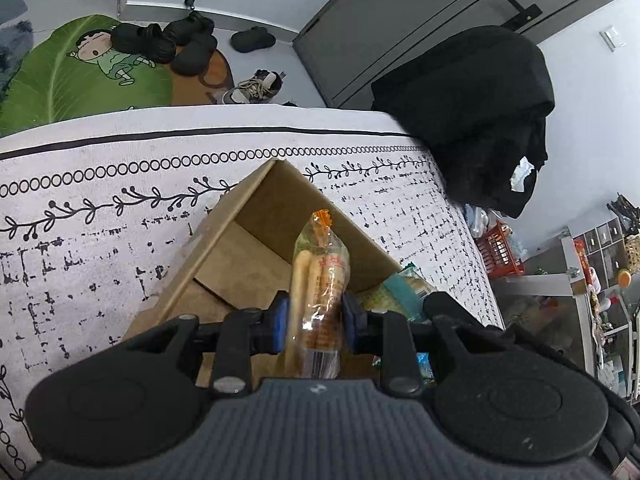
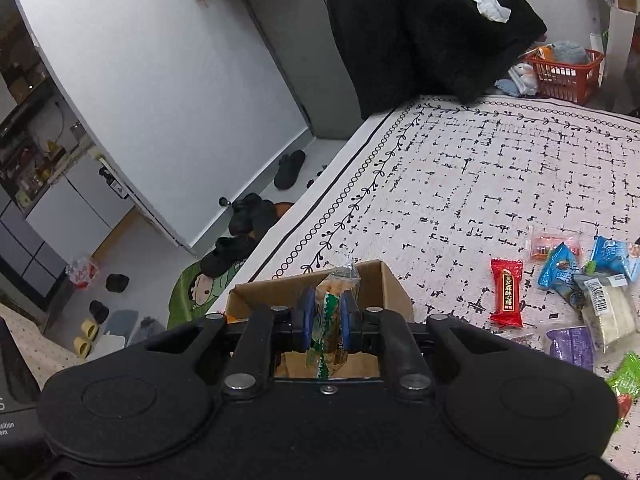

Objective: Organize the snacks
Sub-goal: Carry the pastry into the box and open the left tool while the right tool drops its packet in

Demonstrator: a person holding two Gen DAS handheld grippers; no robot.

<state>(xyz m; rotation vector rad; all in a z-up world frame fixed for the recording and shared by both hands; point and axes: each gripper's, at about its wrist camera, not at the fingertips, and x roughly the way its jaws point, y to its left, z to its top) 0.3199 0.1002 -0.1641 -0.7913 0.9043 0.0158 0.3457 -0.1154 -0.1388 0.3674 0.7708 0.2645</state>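
Observation:
An open cardboard box [image 1: 256,216] [image 2: 384,280] sits on the patterned white cloth. My left gripper [image 1: 314,320] is shut on a clear packet of pale stick snacks [image 1: 320,280], held upright over the box's inside. Right of it, a green-and-teal packet [image 1: 404,286] shows at the box's near corner. My right gripper [image 2: 325,318] is shut on a green-and-clear snack packet [image 2: 332,312], held above the box's near side. On the cloth to the right lie loose snacks: a red candy bar [image 2: 506,294], blue packets [image 2: 560,270], a white wrapped one [image 2: 612,312], a purple packet [image 2: 572,346].
A black garment pile [image 1: 472,108] [image 2: 424,28] lies at the cloth's far corner. The cloth's edge [image 1: 200,130] drops to a floor with shoes [image 1: 172,40] and a green mat [image 1: 80,76]. A red basket [image 2: 564,70] stands beyond the cloth.

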